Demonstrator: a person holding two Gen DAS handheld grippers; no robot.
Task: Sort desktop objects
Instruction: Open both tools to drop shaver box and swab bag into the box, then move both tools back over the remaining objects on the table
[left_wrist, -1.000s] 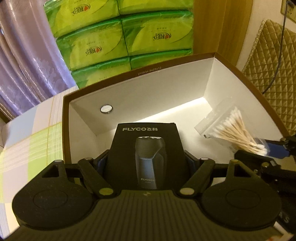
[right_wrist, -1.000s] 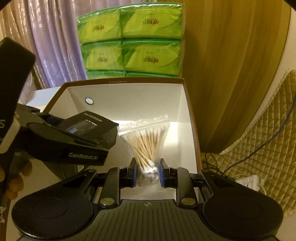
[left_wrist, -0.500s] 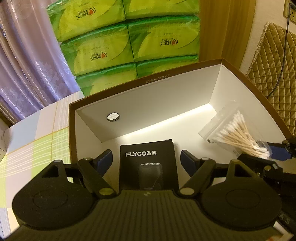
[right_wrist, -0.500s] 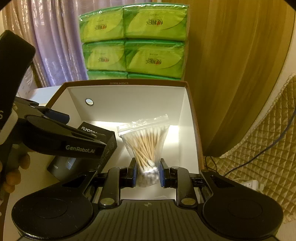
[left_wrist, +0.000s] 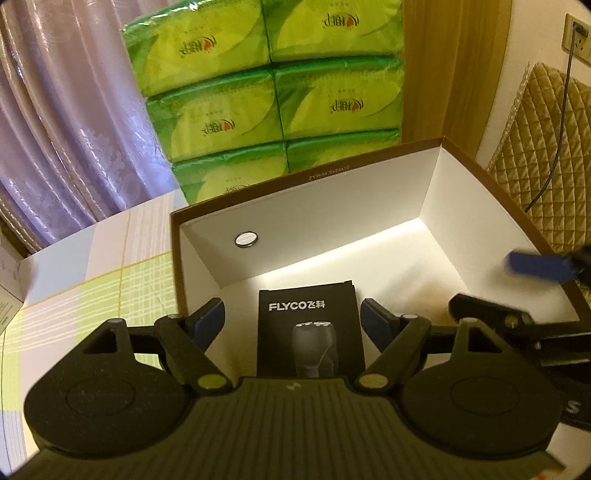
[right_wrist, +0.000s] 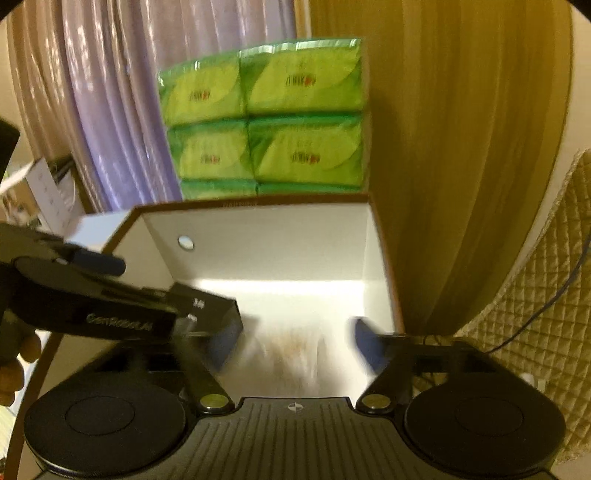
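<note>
A black FLYCO shaver box (left_wrist: 309, 325) lies on the floor of the brown cardboard box (left_wrist: 332, 206) with white inside walls. My left gripper (left_wrist: 293, 321) hovers open above it, its blue pads on either side and apart from it. In the right wrist view my right gripper (right_wrist: 295, 345) is open; a blurred bag of cotton swabs (right_wrist: 295, 350) lies loose between and below its blue pads, on the box floor (right_wrist: 295, 295). The shaver box corner (right_wrist: 210, 302) shows under the left gripper's body (right_wrist: 92, 302).
Stacked green tissue packs (left_wrist: 269, 92) stand right behind the box. Purple curtains (left_wrist: 66, 122) hang at the left, a quilted gold cushion (left_wrist: 546, 147) with a cable at the right. A checked tablecloth (left_wrist: 92, 280) lies left of the box. A person's fingers (right_wrist: 14, 362) hold the left gripper.
The left gripper opened and let go of the shaver box, then drew back and up. The right gripper opened and dropped the cotton swab bag into the box while pulling back.
</note>
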